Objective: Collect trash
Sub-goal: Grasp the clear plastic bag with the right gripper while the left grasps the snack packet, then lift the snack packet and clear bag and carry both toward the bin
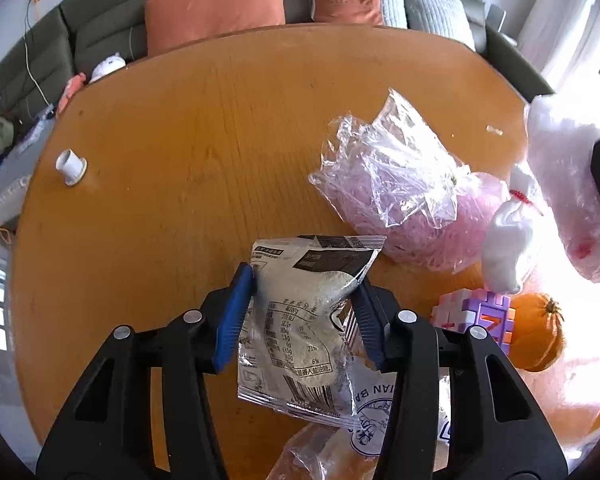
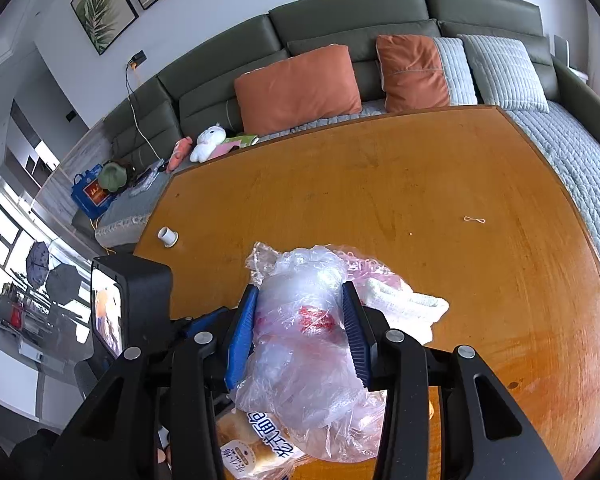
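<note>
Two pieces of trash were in the grippers' hold above a round wooden table (image 1: 172, 128). A printed snack wrapper (image 1: 300, 320), silver and white with a nutrition table and a barcode on it, hung between the blue pads of the left gripper (image 1: 304, 316), which pinched it at both sides so that it stood clear of the tabletop. A crumpled clear plastic bag (image 2: 304, 344) with red print sat between the pads of the right gripper (image 2: 300, 332), which pressed in on its bulk from both sides. Under both grippers lay a bread package (image 2: 256, 444) with blue lettering, its buns showing through the film. Just beyond the wrapper, in the left wrist view, a clear bag of pink shreds (image 1: 400, 188) rested on the table, with a knotted white bag (image 1: 508, 240) beside it to the right. Near that were a purple and white block toy (image 1: 480, 316) and an orange (image 1: 540, 332), touching one another. A small white tube (image 1: 71, 166) stood well apart on the far left of the table, and a loose rubber band (image 2: 474, 220) lay alone toward the right edge. Behind the table ran a dark green sofa (image 2: 340, 20) with orange cushions (image 2: 296, 88) and a white plush toy (image 2: 208, 142).
</note>
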`<control>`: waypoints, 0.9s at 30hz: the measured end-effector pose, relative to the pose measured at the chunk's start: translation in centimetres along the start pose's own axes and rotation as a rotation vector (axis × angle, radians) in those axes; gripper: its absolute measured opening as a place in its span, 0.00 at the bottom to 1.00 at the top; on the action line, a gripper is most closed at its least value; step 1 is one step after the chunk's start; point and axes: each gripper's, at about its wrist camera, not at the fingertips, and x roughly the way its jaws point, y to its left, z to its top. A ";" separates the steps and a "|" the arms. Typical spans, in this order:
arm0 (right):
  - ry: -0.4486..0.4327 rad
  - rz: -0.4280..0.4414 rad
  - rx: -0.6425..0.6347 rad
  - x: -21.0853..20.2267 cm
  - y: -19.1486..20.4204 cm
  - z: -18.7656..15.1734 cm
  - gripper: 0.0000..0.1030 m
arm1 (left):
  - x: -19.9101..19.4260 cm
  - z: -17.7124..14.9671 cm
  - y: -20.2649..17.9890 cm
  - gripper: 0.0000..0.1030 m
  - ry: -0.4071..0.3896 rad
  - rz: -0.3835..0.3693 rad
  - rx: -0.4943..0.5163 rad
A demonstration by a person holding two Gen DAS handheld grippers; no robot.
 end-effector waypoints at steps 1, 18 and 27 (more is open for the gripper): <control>-0.001 -0.003 -0.006 -0.1 0.3 0.0 0.42 | -0.3 0.0 0.5 0.46 -0.005 -0.023 -0.019; 0.000 0.060 -0.135 -0.9 9.1 -1.5 0.42 | -6.8 -4.7 8.4 0.44 -0.087 -0.011 -0.148; 0.030 0.132 -0.230 0.4 17.6 -3.6 0.42 | -11.2 -8.8 15.3 0.44 -0.141 0.050 -0.235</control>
